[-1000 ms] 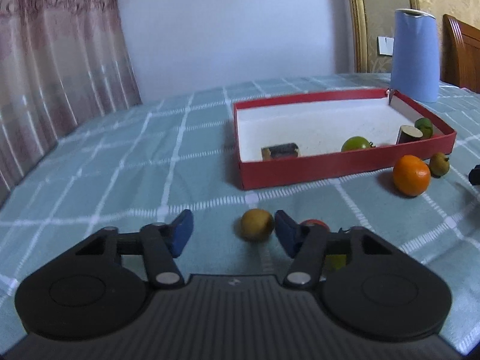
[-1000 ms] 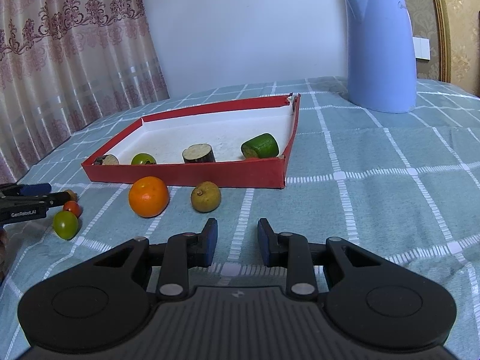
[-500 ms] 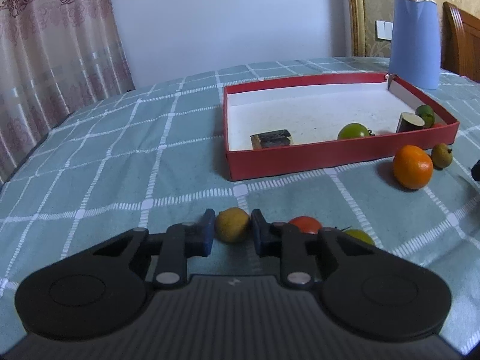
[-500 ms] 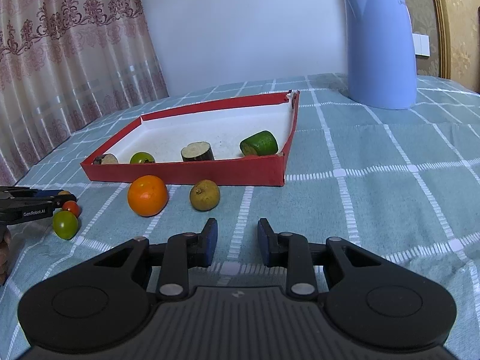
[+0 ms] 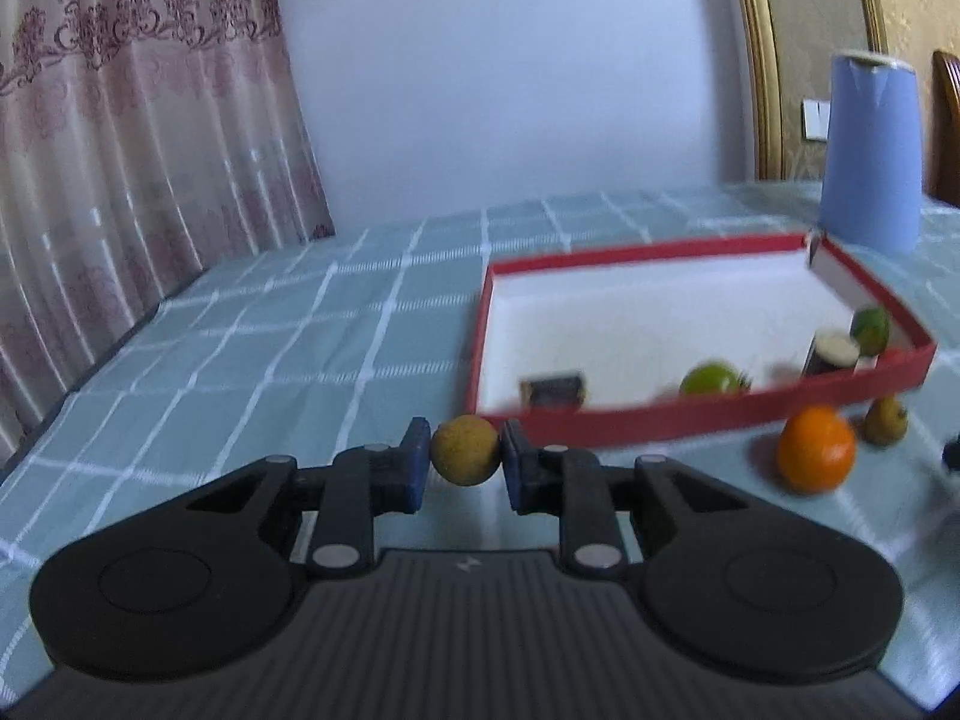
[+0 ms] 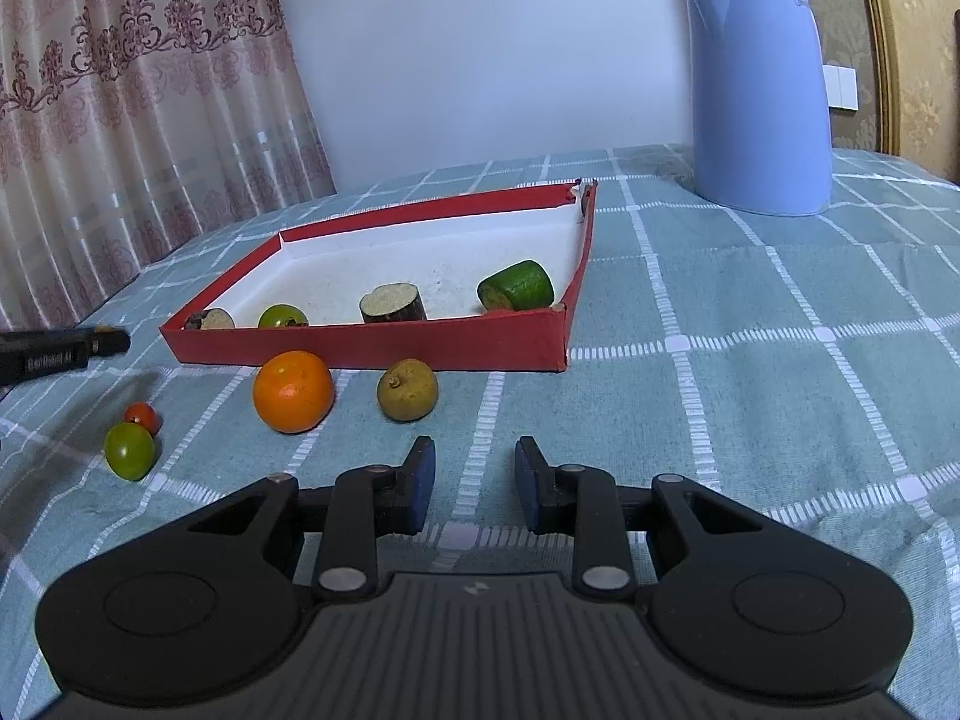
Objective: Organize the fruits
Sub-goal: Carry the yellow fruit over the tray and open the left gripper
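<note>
My left gripper (image 5: 465, 457) is shut on a small yellow-brown round fruit (image 5: 465, 450), held above the cloth just in front of the red box's near wall (image 5: 690, 420). An orange (image 5: 815, 449) and a second brown fruit (image 5: 885, 420) lie outside that wall. In the right wrist view, a red cherry tomato (image 6: 141, 418) and a green tomato (image 6: 129, 450) lie on the cloth left of the orange (image 6: 293, 391). My right gripper (image 6: 474, 462) hovers low before the brown fruit (image 6: 407, 390), its jaws close together with nothing between them.
The red box (image 6: 372, 348) holds a green tomato (image 6: 282, 317), two dark cut pieces (image 6: 393, 303) and a green cut piece (image 6: 517, 286). A blue kettle (image 6: 759, 90) stands behind it on the checked tablecloth. A curtain hangs at the left.
My left gripper closed on the yellow-brown fruit and lifted it off the cloth toward the red box. The right gripper stayed where it was.
</note>
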A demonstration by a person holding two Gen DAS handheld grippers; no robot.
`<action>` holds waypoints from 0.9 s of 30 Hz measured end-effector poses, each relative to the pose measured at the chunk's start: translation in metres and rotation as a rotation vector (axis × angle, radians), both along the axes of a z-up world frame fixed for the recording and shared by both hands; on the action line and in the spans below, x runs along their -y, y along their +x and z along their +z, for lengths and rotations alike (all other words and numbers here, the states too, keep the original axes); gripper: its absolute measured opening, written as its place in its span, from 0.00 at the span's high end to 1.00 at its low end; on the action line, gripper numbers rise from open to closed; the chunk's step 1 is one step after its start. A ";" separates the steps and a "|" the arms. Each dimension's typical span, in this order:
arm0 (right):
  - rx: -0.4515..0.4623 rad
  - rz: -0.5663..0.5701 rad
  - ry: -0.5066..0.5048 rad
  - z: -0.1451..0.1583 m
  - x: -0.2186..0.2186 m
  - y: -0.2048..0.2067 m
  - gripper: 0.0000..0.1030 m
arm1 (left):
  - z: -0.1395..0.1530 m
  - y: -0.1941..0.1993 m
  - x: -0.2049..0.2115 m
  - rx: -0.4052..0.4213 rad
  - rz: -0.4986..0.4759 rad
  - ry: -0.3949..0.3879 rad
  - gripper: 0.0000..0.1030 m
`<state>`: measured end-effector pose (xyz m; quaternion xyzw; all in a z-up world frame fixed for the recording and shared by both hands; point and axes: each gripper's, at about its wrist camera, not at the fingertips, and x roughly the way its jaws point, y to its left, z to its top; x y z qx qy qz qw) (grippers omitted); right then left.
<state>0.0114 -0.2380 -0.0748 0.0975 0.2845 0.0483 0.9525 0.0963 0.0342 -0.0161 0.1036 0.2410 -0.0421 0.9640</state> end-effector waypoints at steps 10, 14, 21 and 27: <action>0.005 0.004 0.036 0.000 0.006 -0.001 0.73 | 0.014 0.044 0.047 0.042 0.027 0.025 0.78; -0.001 0.010 0.054 -0.001 0.008 0.001 0.73 | 0.005 0.063 0.057 0.026 0.040 0.038 0.78; -0.008 0.014 0.079 -0.002 0.010 0.002 0.73 | -0.002 0.072 0.055 0.015 0.066 0.034 0.65; -0.009 0.013 0.079 -0.002 0.010 0.002 0.73 | 0.003 0.060 0.045 0.050 0.090 0.029 0.43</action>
